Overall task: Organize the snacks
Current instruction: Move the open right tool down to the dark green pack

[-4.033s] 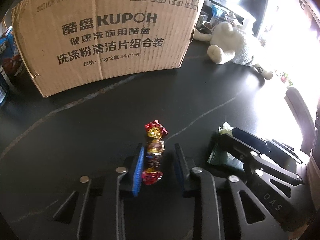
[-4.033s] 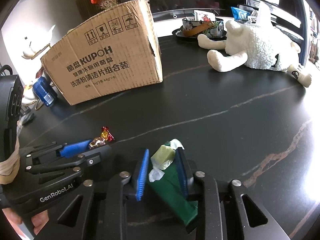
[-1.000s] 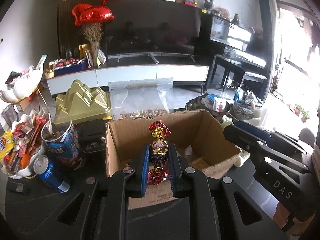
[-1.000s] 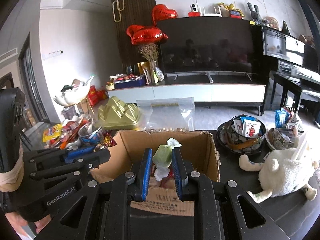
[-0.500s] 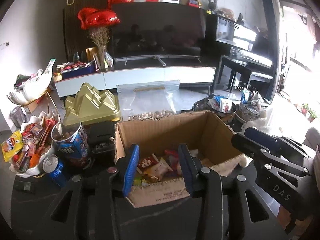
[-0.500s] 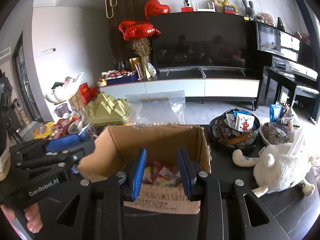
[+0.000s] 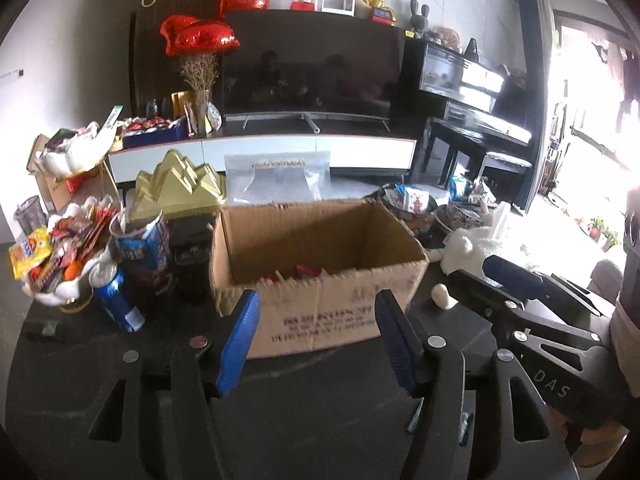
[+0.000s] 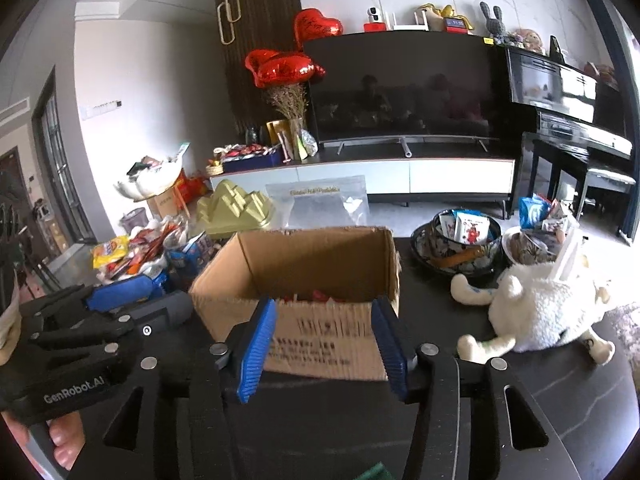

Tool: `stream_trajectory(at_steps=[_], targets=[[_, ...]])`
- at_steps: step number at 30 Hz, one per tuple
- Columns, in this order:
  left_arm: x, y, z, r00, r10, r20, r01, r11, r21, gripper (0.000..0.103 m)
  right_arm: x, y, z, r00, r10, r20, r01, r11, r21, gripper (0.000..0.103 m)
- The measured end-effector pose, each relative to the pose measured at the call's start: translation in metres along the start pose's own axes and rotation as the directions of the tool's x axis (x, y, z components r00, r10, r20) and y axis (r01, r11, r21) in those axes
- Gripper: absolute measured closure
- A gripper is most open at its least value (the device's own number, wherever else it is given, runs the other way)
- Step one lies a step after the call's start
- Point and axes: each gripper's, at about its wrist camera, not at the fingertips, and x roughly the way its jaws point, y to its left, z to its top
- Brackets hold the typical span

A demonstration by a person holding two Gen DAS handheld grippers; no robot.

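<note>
An open cardboard box (image 7: 320, 248) stands on the black table, with red snack wrappers (image 7: 308, 270) showing over its near wall. My left gripper (image 7: 318, 340) hovers just in front of the box. Its jaws are opening and nothing is between its blue pads (image 7: 240, 340). In the right wrist view the same box (image 8: 312, 256) sits ahead of my right gripper (image 8: 324, 344), whose jaws are also opening and hold nothing. Each gripper shows in the other's view, the right one (image 7: 480, 276) at the right and the left one (image 8: 160, 300) at the left.
A white plush sheep (image 8: 540, 308) lies right of the box, with snack-filled bowls (image 8: 456, 248) behind it. Left of the box stand a blue can (image 7: 116, 296), a blue cup (image 7: 140, 248) and a white dish heaped with snacks (image 7: 60, 248). A gold mountain-shaped box (image 7: 176, 188) is behind them.
Both grippers went from shut to open. The red and gold candy left the left jaws and the pale green candy left the right jaws. Both grippers drew back from above the box.
</note>
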Motion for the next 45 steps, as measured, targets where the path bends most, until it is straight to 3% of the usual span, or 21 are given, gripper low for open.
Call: stream_trajectory(at_steps=[13,23,33,35,45], targets=[[-0.003,-0.033,-0.059,0.993,0.062,-0.098,-0.065,0.998,-0.021,0.038,-0.032,-0.022,-0.046,0.999,0.006,-0.052,-0.007,1.0,-0.021,0.048],[0.009,-0.054,-0.109,0.976,0.125,-0.177,-0.125,0.992,0.012,0.035,-0.023,-0.042,-0.09,0.977,0.023,-0.214,-0.033,0.998,-0.045,0.048],[0.026,-0.058,-0.144,0.955,0.139,-0.263,-0.143,0.99,0.004,0.035,0.005,-0.045,-0.127,0.922,-0.014,-0.387,-0.044,0.989,-0.141,0.045],[0.029,-0.062,-0.15,0.952,0.139,-0.274,-0.142,0.99,0.011,0.035,0.011,-0.046,-0.133,0.907,-0.015,-0.421,-0.056,0.986,-0.156,0.039],[0.049,-0.067,-0.165,0.934,0.133,-0.33,-0.136,0.991,0.015,0.035,0.037,-0.042,-0.156,0.836,-0.039,-0.548,-0.121,0.96,-0.254,0.038]])
